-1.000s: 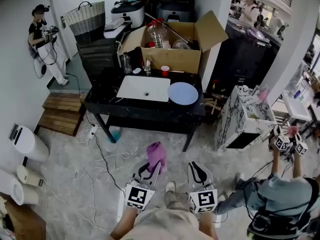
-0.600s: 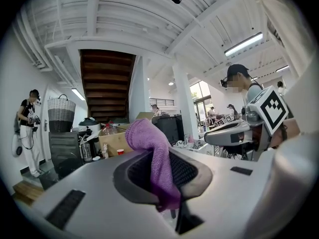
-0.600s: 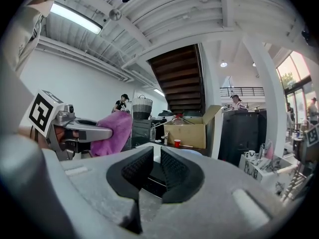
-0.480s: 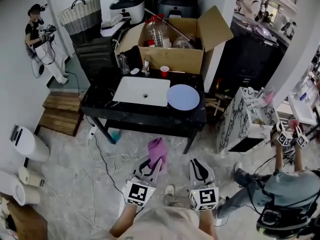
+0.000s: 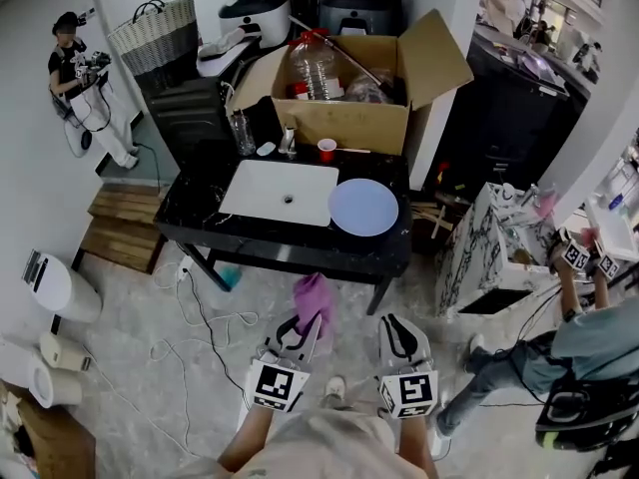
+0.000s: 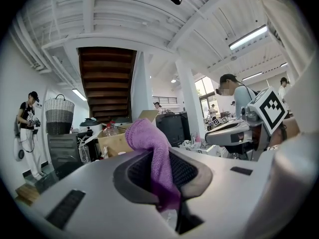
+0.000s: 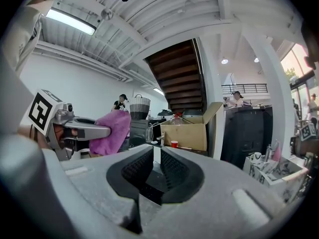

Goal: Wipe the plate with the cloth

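Head view, looking steeply down: a person is standing on a pale floor (image 5: pixel 130 307), facing a black surface (image 5: pixel 200 218) and holding a gripper in each hand low in the frame. At far left, another person (image 5: pixel 75 68) is standing by the wall, near a woven basket (image 5: pixel 150 33).

The left gripper (image 5: pixel 303 329) is pointing toward the surface. Its jaws are clamping a purple cloth (image 5: pixel 313 300), which is sticking out beyond the jaw tips in a bunched fold. In the left gripper view, the cloth (image 6: pixel 152 153) is running down between the two dark pads and is pinched there, with its upper end flopping over to the left above them.

Just beside it, the right gripper (image 5: pixel 397 329) is pointing the same way. In the right gripper view, its jaws are sitting drawn together with only a thin slit between them, and nothing is lying inside. The same view is showing the cloth bulging from the other gripper at its left edge.

The plate (image 5: pixel 363 207), round and pale blue, is lying flat on the right part of the surface, just beside a white rectangular tray (image 5: pixel 281 192). It is lying well apart from both grippers and from the cloth. Behind the plate, a small red cup (image 5: pixel 326 149) is standing in front of an open cardboard box (image 5: pixel 349 118).

At far right, a third person (image 5: pixel 589 337) is bending over near a marbled cabinet (image 5: pixel 479 238).
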### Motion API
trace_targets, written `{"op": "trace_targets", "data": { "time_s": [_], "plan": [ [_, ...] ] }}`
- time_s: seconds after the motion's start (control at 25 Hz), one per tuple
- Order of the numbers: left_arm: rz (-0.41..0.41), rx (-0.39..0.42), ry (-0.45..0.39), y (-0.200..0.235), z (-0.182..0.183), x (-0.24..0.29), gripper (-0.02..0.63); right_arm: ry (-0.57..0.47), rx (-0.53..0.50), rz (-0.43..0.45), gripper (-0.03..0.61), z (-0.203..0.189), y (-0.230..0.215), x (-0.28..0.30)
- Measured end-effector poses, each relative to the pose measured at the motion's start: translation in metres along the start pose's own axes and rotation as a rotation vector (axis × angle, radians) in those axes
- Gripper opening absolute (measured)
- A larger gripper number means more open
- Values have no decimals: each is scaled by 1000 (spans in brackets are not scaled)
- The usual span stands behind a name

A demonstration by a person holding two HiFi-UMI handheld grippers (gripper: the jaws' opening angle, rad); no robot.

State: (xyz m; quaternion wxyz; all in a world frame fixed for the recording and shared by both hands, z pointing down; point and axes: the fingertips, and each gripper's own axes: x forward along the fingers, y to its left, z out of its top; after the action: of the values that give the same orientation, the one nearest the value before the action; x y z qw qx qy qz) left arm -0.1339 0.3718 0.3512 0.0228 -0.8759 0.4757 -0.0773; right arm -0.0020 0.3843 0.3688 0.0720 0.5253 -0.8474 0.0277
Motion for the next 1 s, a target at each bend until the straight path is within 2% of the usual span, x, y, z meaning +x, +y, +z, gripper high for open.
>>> {"op": "trace_targets", "data": {
  "time_s": [0.2,0.36,0.44,0.68,1.0],
  "plan": [
    [28,0,14,6,4,24,58,8,16,20,43,2,-20,20],
    [49,31,9,8,11,38,58,0,18,53,43,5,-36,34],
    [67,15,28,9,9,41,58,-4,20,68,43,6,-40,40],
    [102,10,45,18,9,47,58,-18,32,106,43,10,-43,56],
    [106,6,56,37,0,63,58,-4,33,104,43,6,-47,77]
  ]
}}
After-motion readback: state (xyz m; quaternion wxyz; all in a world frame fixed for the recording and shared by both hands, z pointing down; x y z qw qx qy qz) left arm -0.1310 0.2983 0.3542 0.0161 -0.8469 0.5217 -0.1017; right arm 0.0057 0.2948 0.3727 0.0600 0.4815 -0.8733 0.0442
